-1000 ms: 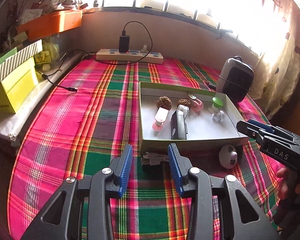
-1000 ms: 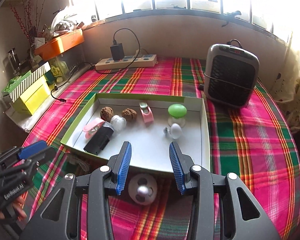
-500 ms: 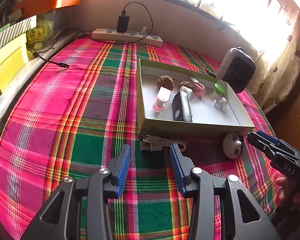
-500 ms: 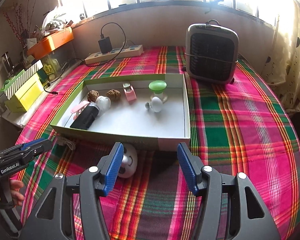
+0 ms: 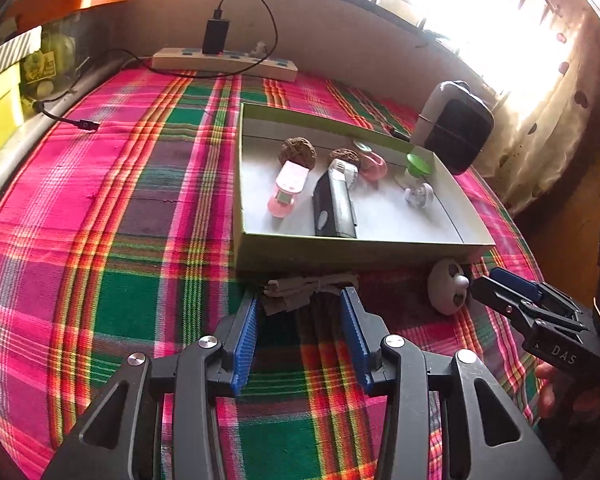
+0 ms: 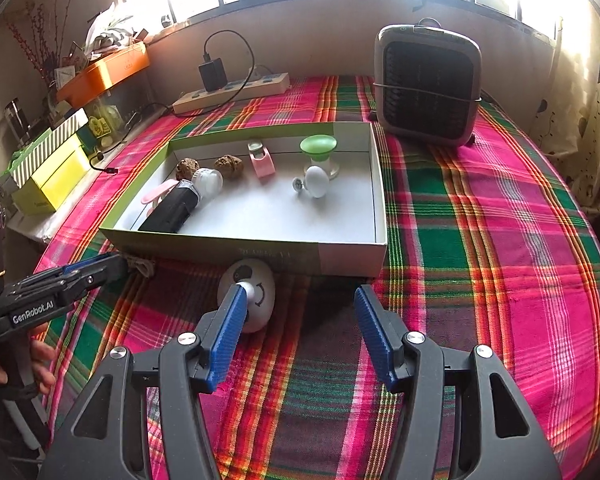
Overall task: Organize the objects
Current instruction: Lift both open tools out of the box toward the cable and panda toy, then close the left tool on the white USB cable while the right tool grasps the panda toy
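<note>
Below the green tray's [image 5: 340,246] near wall, on the plaid counter [image 5: 120,208], the left tongs [image 5: 304,300] gape wide around a bundled cable [image 5: 300,286]; the right tongs [image 6: 300,300], just opened wider, gape beside a white egg-shaped timer [image 6: 256,280].

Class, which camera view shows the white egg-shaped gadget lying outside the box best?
The right wrist view: the white egg-shaped gadget lies close, markings visible, partly behind a finger. The left wrist view shows it smaller, off to the side.
</note>
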Demonstrator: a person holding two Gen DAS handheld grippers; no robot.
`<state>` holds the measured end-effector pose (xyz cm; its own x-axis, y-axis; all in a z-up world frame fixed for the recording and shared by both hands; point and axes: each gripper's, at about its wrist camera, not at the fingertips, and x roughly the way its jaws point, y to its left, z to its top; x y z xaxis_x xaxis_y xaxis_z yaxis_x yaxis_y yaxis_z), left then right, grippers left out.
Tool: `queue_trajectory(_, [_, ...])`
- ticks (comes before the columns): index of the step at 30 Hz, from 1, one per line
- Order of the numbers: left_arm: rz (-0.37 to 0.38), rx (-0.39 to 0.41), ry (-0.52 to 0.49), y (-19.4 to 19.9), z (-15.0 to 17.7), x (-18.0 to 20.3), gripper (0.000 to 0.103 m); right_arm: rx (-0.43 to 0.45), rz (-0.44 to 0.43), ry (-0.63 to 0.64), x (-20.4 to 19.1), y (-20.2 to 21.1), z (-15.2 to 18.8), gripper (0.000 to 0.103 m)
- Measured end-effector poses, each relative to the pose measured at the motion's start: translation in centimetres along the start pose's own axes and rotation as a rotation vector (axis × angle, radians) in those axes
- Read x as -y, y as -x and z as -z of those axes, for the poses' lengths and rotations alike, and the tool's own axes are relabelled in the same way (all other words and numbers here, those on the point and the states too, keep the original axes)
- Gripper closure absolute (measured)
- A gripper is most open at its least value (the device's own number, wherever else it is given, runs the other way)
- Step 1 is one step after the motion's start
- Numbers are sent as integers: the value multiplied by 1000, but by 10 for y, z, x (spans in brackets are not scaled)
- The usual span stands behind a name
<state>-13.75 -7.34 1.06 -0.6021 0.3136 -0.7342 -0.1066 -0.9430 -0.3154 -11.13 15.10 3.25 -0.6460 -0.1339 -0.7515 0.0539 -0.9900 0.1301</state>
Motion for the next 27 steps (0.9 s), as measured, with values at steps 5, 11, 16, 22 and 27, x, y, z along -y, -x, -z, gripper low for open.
queue_trajectory(5, [49, -23, -43, 2, 13, 14, 64, -7, -1, 1, 0, -2, 2, 46])
queue_trajectory(11, [21, -3, -104, 10, 19, 19, 64, -12, 0, 3, 0, -2, 4, 46])
queue_trajectory(16, [-29, 35, -64, 14, 7, 2, 64, -21, -12, 25, -9, -5, 4, 46])
queue_trajectory(22, [4, 37, -73, 9, -1, -2, 64, -44, -22, 37, -20, -18, 3, 46])
queue_trajectory(27, [23, 23, -82, 1, -4, 1, 64, -57, -13, 70, -32, -27, 2, 46])
